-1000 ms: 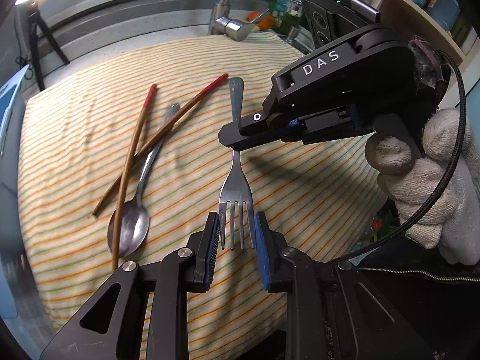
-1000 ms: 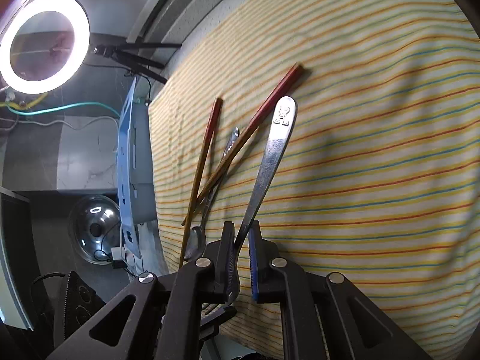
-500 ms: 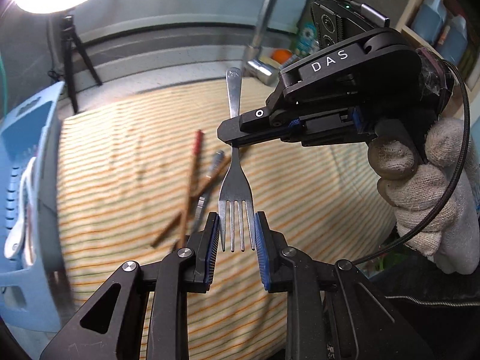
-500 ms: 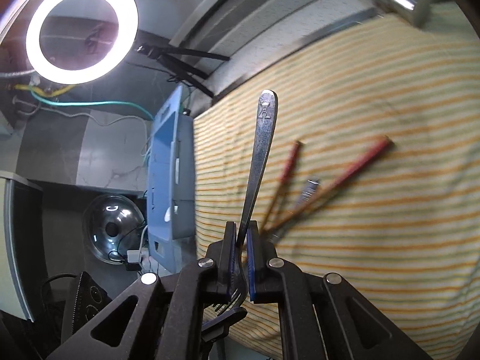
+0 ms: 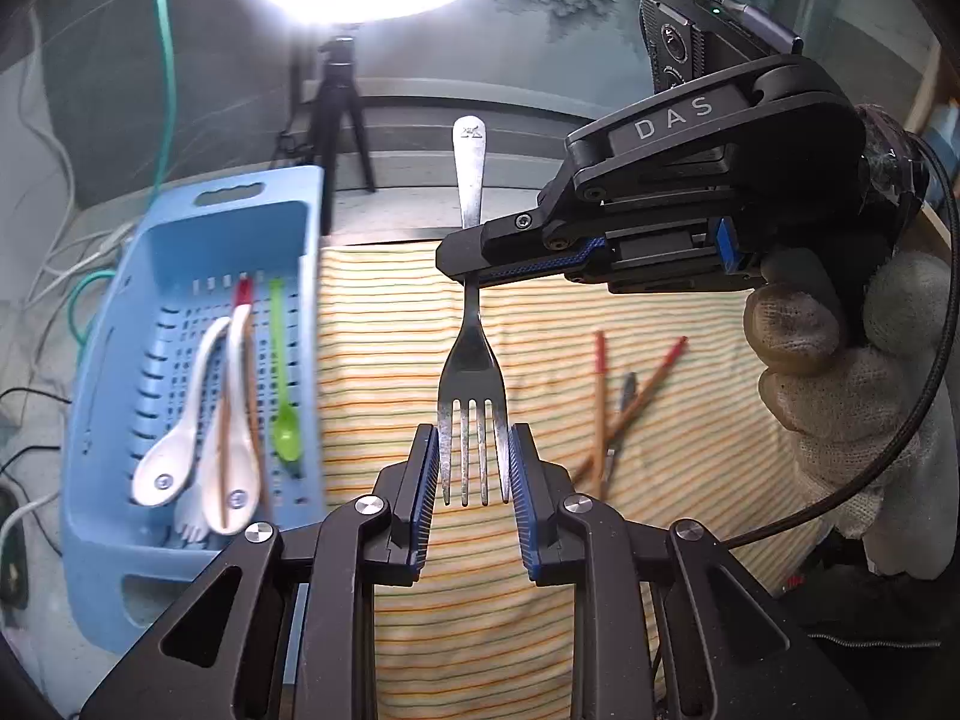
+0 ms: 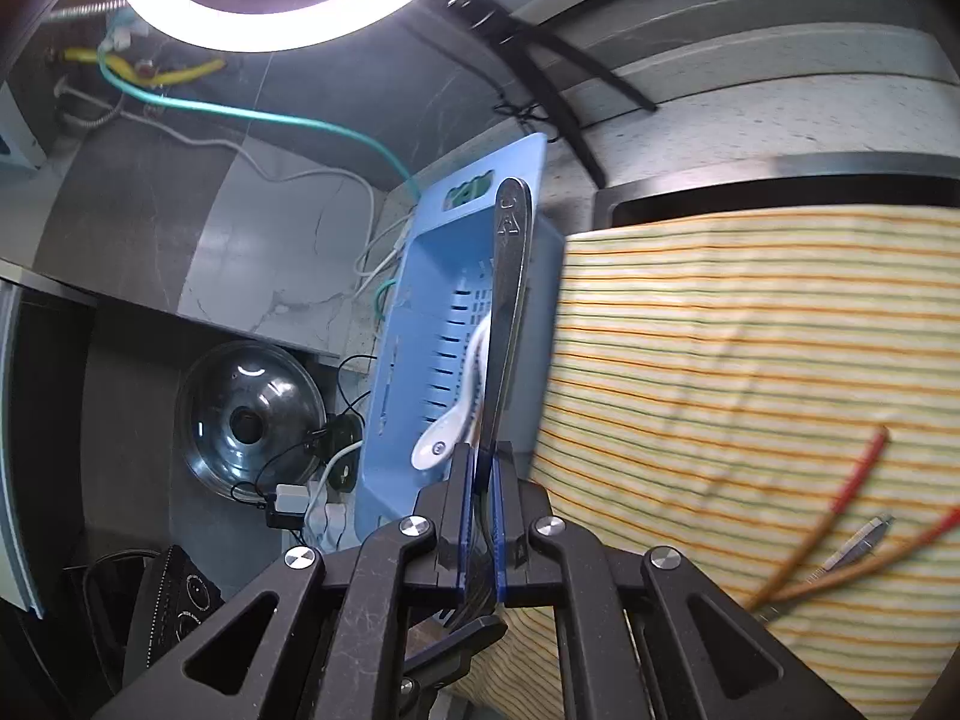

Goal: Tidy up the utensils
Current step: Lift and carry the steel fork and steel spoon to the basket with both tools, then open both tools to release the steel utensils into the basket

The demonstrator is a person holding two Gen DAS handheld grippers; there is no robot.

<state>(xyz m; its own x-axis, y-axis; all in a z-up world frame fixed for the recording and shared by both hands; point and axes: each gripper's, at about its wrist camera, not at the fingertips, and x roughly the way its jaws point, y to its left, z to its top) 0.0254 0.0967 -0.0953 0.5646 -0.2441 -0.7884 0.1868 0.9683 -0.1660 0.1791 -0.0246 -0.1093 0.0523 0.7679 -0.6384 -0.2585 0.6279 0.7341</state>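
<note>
Left wrist view: a steel fork (image 5: 472,360) hangs in mid-frame above the striped cloth (image 5: 690,480) that covers the bench. The left tongs (image 5: 471,468) clasp the fork across its tines, one blue pad against each outer tine. The right tongs (image 5: 474,276), held by a gloved hand (image 5: 840,372) at the right of the frame, are clamped on the fork's handle just above the neck.

At the left of the frame stands a blue slotted basket (image 5: 198,228); it holds white spoons (image 5: 198,420), a green spoon (image 5: 283,384) and chopsticks. At the right, on the cloth, lie two red-tipped chopsticks (image 5: 600,396), crossed over a metal spoon handle (image 5: 624,396).

Right wrist view: the right tongs (image 6: 480,492) are pressed tight on the fork handle (image 6: 510,276), which rises up the middle of the frame in front of the basket (image 6: 420,324). A ring light (image 6: 288,6) glares at the top of the frame.
</note>
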